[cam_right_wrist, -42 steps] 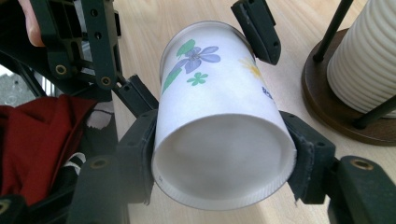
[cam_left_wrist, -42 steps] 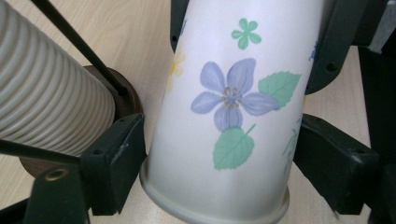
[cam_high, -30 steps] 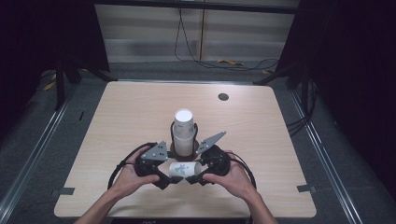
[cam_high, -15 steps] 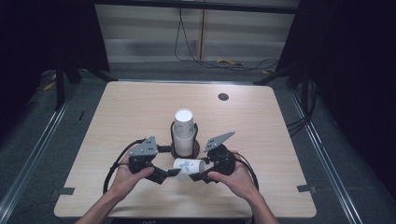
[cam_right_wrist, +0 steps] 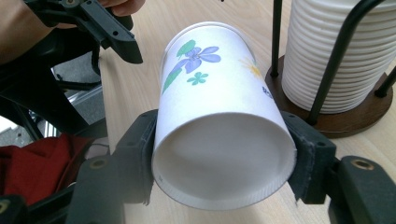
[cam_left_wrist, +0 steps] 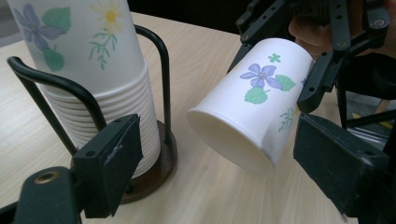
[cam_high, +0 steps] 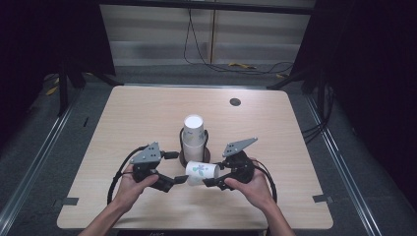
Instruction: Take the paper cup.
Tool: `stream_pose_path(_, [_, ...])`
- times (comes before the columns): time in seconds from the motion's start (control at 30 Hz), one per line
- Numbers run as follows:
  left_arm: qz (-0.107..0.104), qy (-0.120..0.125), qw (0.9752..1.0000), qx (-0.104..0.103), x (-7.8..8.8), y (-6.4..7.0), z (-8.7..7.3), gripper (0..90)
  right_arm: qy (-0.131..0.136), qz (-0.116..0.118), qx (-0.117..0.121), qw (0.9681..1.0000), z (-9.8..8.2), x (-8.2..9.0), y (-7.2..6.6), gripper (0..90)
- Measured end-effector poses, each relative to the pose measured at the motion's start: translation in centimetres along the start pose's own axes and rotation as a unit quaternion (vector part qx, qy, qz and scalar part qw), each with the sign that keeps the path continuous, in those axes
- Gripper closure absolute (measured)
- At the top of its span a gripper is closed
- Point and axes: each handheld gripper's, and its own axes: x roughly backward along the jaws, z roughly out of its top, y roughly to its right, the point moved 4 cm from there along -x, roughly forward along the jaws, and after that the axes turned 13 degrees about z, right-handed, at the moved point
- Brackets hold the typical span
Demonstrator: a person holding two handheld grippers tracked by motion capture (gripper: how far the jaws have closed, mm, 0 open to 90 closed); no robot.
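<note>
The right gripper (cam_right_wrist: 224, 154) clamps a flowered paper cup (cam_right_wrist: 219, 126) on its side, just above the table (cam_high: 147, 113). The left gripper (cam_left_wrist: 219, 172) stands open with nothing between its pads, close to the cup's rim. The cup stack (cam_high: 193, 132) stands just behind; bare table lies all round.

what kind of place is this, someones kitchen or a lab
Most likely a lab or recording booth, not a kitchen: a bare wooden table ringed by black curtains, loose cables on the floor behind it, and handheld grippers working a paper cup.
</note>
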Motion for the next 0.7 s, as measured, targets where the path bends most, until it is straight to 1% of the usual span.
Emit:
stream_pose_path(0.1, [0.002,0.007,1.0000,0.004,0.29,-0.10,0.16,15.4,0.007,0.000,0.000,1.0000,-0.03,0.21,0.03,35.9])
stream_pose_path(0.17, [0.000,0.012,0.9999,0.011,0.44,-0.15,0.27,15.4,0.014,0.001,0.002,0.9999,0.00,0.31,0.03,35.9])
stream_pose_path(0.23, [0.003,0.014,0.9998,0.011,0.53,-0.17,0.31,15.4,0.018,0.003,0.002,0.9998,0.02,0.42,-0.01,36.1])
stream_pose_path(0.3, [0.000,0.017,0.9997,0.015,0.55,-0.19,0.36,15.4,0.021,0.003,0.004,0.9998,0.03,0.46,-0.02,36.2])
stream_pose_path(0.4, [0.000,0.017,0.9998,0.011,0.58,-0.14,0.37,15.4,0.023,0.001,0.008,0.9997,0.04,0.48,0.00,36.2])
stream_pose_path(0.47, [-0.006,0.014,0.9998,0.016,0.48,-0.15,0.32,15.4,0.027,0.003,0.009,0.9996,0.02,0.52,0.02,36.2])
stream_pose_path(0.53, [-0.004,0.010,0.9997,0.022,0.47,-0.23,0.27,15.5,0.033,0.002,0.008,0.9994,0.00,0.58,0.13,36.2])
stream_pose_path(0.7, [-0.014,0.022,0.9992,0.031,0.75,-0.37,0.34,15.5,0.052,0.009,0.009,0.9985,0.08,0.70,0.24,36.2])
